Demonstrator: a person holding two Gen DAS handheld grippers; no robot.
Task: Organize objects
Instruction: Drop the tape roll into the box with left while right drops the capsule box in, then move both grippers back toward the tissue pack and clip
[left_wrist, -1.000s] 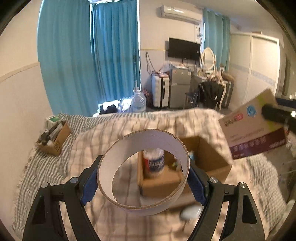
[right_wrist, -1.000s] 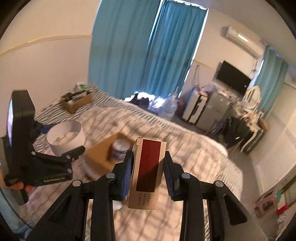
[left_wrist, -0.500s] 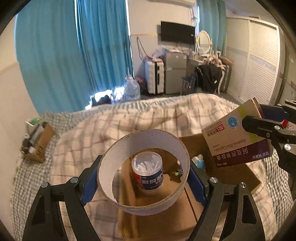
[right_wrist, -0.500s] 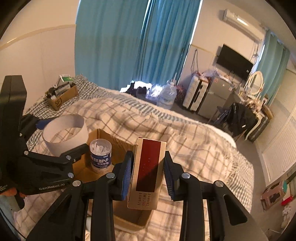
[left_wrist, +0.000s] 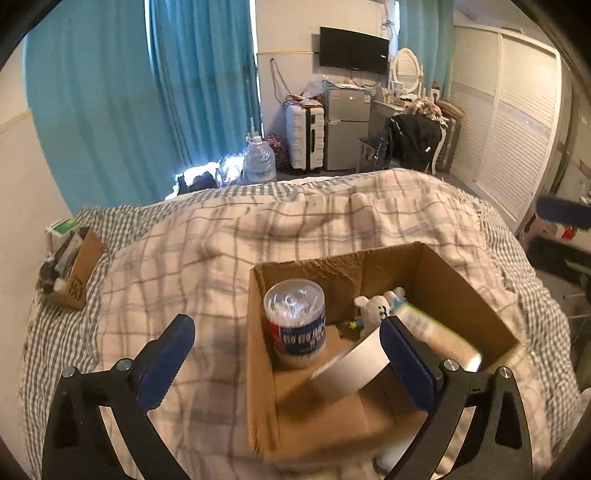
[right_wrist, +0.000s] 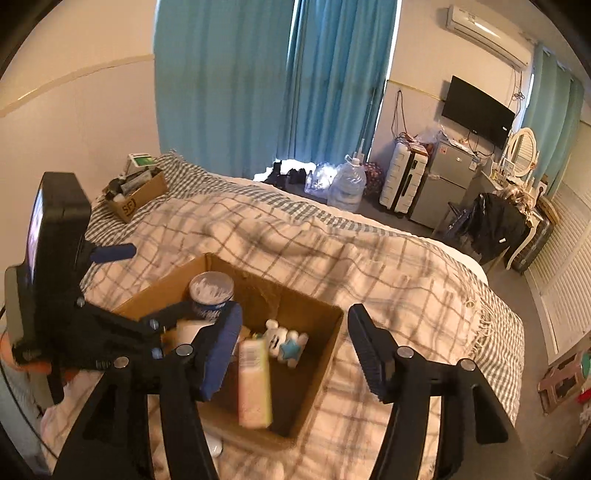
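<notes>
Jaws are spreading on your left gripper (left_wrist: 286, 354), so the white ring (left_wrist: 354, 360) is dropping free into the cardboard box (left_wrist: 258, 354), right of the cotton-swab tub (left_wrist: 295, 325). Your right gripper (right_wrist: 293, 347) is opening too, its jaws letting the medicine carton (right_wrist: 254, 384) fall into the box.

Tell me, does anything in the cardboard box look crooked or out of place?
Yes. In the cardboard box, the white ring lies tilted near the cotton swab jar, and the packet appears blurred, leaning at an angle, not flat. Both look just dropped, not arranged.
</notes>
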